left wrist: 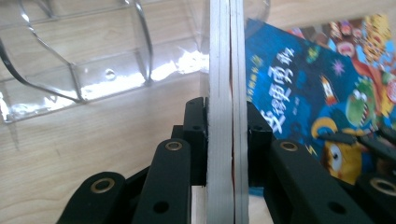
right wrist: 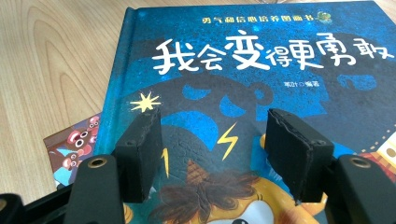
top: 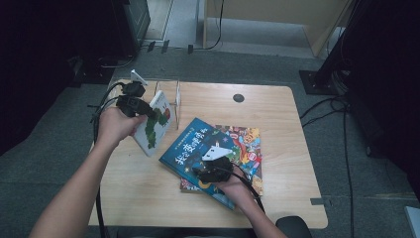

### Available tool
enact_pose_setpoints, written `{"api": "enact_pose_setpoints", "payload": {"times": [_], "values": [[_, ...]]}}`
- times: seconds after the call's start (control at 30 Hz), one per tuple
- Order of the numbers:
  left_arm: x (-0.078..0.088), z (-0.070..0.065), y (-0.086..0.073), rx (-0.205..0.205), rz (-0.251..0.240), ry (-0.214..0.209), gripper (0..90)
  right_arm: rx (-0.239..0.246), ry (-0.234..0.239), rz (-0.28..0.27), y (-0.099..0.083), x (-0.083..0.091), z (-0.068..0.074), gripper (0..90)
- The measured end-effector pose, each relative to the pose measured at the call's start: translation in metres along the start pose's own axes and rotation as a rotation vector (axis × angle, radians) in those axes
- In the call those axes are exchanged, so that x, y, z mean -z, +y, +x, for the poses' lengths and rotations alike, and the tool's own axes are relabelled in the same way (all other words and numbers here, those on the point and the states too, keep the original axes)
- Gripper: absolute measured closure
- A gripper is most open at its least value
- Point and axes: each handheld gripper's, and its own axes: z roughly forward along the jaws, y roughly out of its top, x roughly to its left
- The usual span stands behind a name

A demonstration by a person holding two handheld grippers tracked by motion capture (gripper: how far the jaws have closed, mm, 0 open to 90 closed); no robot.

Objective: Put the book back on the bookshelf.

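Your left tool [top: 143, 110] is clamped tight on a white book [top: 154, 122] with a green caterpillar on its cover. You hold the book up off the counter [top: 277, 114], tilted, and in the left gripper view its pale page edge [left wrist: 226, 93] runs straight up between the jaws. Just past this tool stands a clear plastic rack [top: 177, 96]. Your right tool [top: 204, 171] is spread wide and grips nothing. It rests right over a blue book [right wrist: 261, 88] with white letters. The blue book lies on a colourful book [top: 247, 148], whose corner pokes out beside the tool. Bare wood lies open beyond both tools.
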Motion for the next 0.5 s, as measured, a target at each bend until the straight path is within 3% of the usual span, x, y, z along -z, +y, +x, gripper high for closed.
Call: {"api": "enact_pose_setpoints", "payload": {"times": [0.17, 0.2, 0.3, 0.5], "values": [[-0.004, 0.002, 0.016, 0.035, 0.002, -0.009, 77.0, 0.0, -0.001, -0.001, 0.0, 0.0, 0.0, 36.8], [-0.006, 0.003, 0.025, 0.064, -0.002, -0.014, 77.0, 0.0, -0.001, -0.001, 0.0, 0.0, 0.0, 36.8], [-0.008, 0.002, 0.033, 0.075, 0.002, -0.011, 76.9, 0.0, -0.001, -0.001, 0.0, 0.0, 0.0, 36.8], [-0.02, -0.001, 0.055, 0.086, 0.008, 0.048, 76.6, 0.0, 0.0, -0.001, 0.0, 0.0, 0.0, 36.9]]}}
